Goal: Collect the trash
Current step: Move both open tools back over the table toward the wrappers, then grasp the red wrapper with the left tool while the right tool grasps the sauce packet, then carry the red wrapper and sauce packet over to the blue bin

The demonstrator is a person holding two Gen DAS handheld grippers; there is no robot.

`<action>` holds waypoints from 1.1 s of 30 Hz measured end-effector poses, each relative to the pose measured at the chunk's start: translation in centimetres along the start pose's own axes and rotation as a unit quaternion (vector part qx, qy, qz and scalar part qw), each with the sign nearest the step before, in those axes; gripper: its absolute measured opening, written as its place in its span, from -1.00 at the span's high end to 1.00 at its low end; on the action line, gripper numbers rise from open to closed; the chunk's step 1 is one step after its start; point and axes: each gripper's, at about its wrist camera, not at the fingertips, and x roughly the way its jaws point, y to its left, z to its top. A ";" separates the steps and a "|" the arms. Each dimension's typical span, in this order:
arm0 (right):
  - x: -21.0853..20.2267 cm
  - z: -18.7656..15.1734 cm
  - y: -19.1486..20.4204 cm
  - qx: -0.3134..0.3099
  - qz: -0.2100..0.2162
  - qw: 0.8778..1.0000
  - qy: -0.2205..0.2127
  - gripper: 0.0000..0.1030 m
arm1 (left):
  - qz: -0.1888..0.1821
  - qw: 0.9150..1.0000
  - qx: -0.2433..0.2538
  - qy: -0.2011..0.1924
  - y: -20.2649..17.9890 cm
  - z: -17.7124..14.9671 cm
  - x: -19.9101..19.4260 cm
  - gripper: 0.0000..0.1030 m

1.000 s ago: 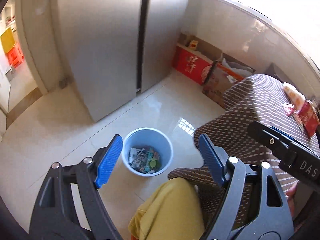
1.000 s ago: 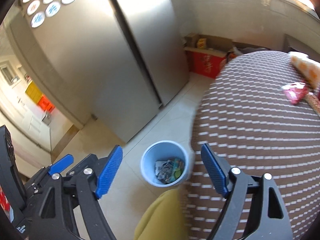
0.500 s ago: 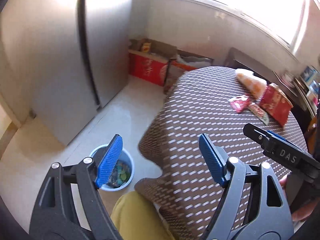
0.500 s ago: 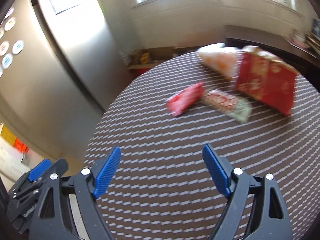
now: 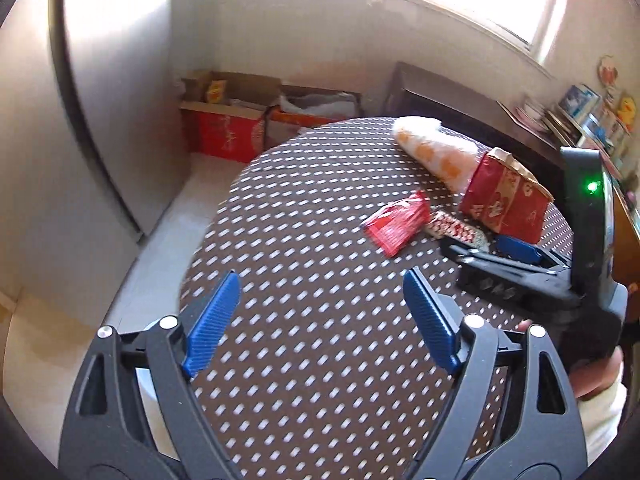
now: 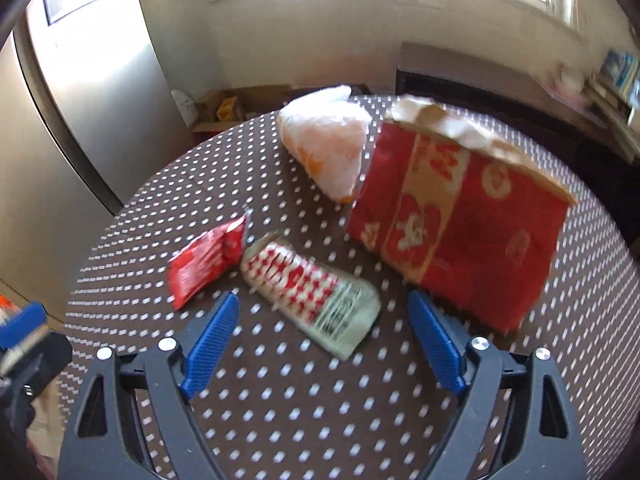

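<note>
The right gripper has its blue fingers spread wide and empty, low over the dotted brown cloth of the round desk. Just past the fingertips, at about 12 o'clock in the right wrist view, lies a red-and-white checked wrapper with a pale printed end, flat on the cloth. Touching its far end at 11 o'clock lies a smaller red foil packet, creased and slightly lifted at one corner. At 1 o'clock stands a red paper bag with a torn brown top, and behind it a white-and-orange plastic bag leans against it.

Both wrappers look very light, thin and limp; they would probably crumple instead of resisting a squeeze, and the foil is likely slippery. Being flat, the checked wrapper gives little to grip from above, so a pinch across its narrow width near the middle, or at the raised open end, seems best. The red packet's lifted corner is the easier hold.

The left gripper hovers with fingers likewise parted and empty, nearer the desk's edge, the trash at its 1 o'clock.
</note>
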 end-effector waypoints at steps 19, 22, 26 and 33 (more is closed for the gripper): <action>-1.8 -0.4 -6.1 0.059 0.066 0.995 -0.040 0.59 | -0.027 0.993 0.105 0.051 -5.7 3.4 9.1 -0.61; -1.8 0.3 -6.7 0.072 0.077 0.994 -0.038 0.59 | -0.011 0.991 0.129 0.025 -6.3 3.2 9.1 0.23; -2.4 0.3 -6.2 0.067 0.090 0.993 -0.046 0.59 | -0.019 0.993 0.115 0.031 -5.7 3.4 8.6 0.43; -4.0 -0.3 -4.2 0.053 0.101 0.992 -0.053 0.59 | -0.016 0.997 0.070 0.011 -3.4 2.5 5.8 0.53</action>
